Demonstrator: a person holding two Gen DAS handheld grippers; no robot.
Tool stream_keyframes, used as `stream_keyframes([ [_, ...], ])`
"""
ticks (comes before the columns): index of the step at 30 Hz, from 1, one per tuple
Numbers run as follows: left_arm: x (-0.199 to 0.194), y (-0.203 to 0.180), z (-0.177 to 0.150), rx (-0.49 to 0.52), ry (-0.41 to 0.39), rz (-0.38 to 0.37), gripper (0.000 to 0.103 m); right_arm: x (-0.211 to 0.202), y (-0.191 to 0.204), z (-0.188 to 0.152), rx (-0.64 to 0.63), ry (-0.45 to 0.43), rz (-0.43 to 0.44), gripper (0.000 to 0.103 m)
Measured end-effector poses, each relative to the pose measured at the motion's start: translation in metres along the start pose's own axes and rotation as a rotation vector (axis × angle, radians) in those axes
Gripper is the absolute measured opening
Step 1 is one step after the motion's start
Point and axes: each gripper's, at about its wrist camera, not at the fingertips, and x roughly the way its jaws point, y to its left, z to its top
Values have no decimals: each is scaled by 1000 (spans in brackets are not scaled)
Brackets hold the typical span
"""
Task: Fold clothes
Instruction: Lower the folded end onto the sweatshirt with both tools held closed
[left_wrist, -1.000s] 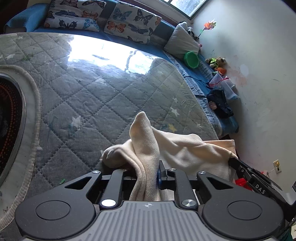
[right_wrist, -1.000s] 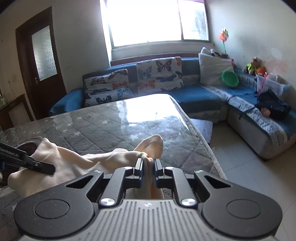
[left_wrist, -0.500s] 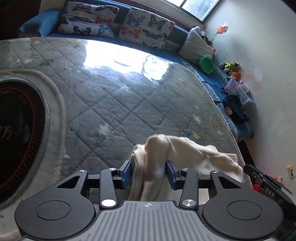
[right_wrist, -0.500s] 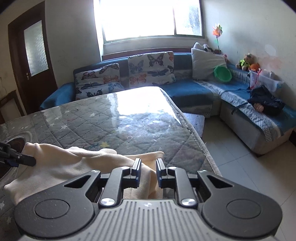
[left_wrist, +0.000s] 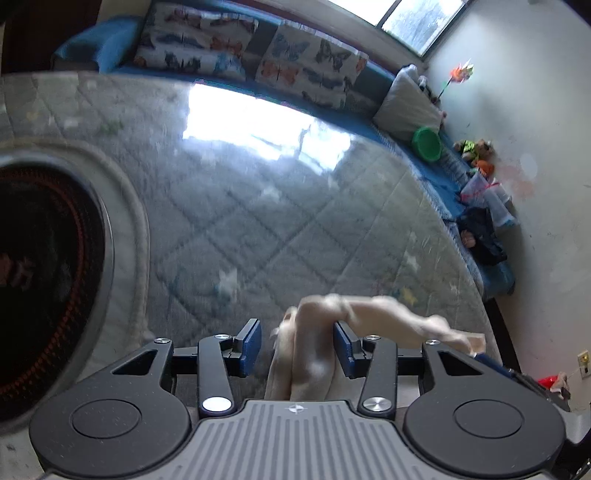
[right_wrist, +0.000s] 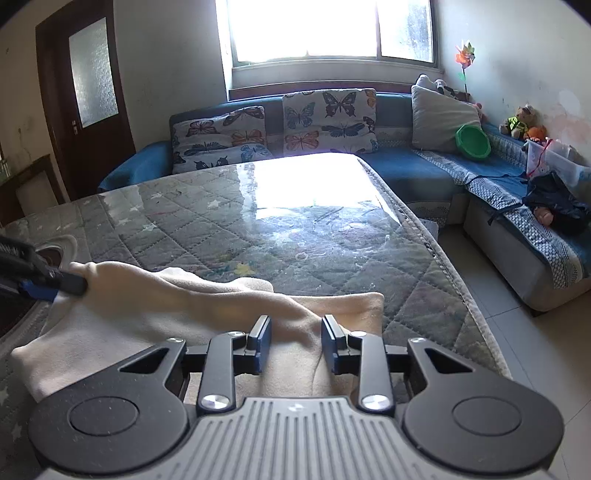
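Observation:
A cream cloth (right_wrist: 155, 306) lies folded on the grey quilted table (right_wrist: 258, 229) near its front right corner. My right gripper (right_wrist: 295, 341) is open, its jaws apart just above the cloth's near edge. My left gripper (left_wrist: 295, 345) is open too; a raised fold of the cream cloth (left_wrist: 314, 347) stands between its jaws, against the right one. In the right wrist view the left gripper's fingertips (right_wrist: 55, 284) sit at the cloth's left end. The right gripper's finger (left_wrist: 491, 365) shows at the cloth's right end in the left wrist view.
A dark round inset with a pale rim (left_wrist: 55, 280) lies in the table at the left. A blue sofa (right_wrist: 406, 173) with butterfly cushions (right_wrist: 325, 122) runs behind and to the right. The table's right edge (right_wrist: 454, 273) drops to a tiled floor (right_wrist: 535, 350).
Both grippers have opened and let go of the cloth. The cloth's lifted ends have dropped onto the table, and the left gripper has moved a little forward.

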Motion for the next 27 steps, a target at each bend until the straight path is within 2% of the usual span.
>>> stream_keyframes([
  [3, -3, -10, 7, 14, -33, -24, 46, 2, 2, 4, -10, -6, 5, 36],
  [6, 4, -23, 9, 58, -21, -39, 46, 7, 7, 5, -14, -2, 13, 37],
  [10, 22, -32, 6, 102, -5, -5, 46, 15, 12, 5, -16, 8, 22, 39],
  [17, 39, -21, 6, 97, 21, 52, 47, 20, 11, 3, -17, 16, 25, 44],
  [27, 24, -13, 7, 74, 2, 54, 52, 8, 23, 9, -22, -11, 38, 50],
])
